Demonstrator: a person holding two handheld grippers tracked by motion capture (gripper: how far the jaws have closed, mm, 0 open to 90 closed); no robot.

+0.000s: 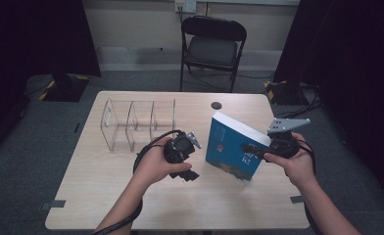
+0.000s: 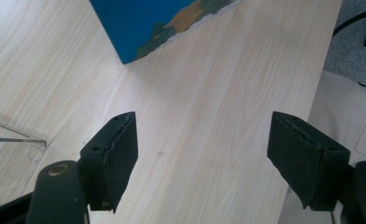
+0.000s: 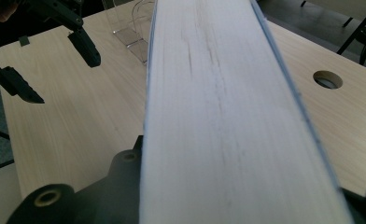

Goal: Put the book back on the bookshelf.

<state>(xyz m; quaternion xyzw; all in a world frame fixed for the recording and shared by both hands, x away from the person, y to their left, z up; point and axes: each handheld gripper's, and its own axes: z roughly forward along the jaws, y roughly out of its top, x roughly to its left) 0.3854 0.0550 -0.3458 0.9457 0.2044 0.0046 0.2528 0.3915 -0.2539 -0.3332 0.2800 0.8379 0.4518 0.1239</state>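
Between your grippers: bare table [image 1: 107, 196], with a clear rack [image 1: 131, 122] beyond. Your right gripper [image 1: 258, 151] clamps the book [image 1: 231, 152]. Your left gripper [image 1: 192, 159] is wide, empty.

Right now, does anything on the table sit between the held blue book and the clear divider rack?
Partly. The right gripper holds the blue book tilted on the table. The left gripper, jaws open with nothing between them, hovers between it and the clear rack. No other object lies there.

Wooden table [image 1: 107, 196] bearing clear rack [image 1: 131, 122], book [image 1: 231, 152]
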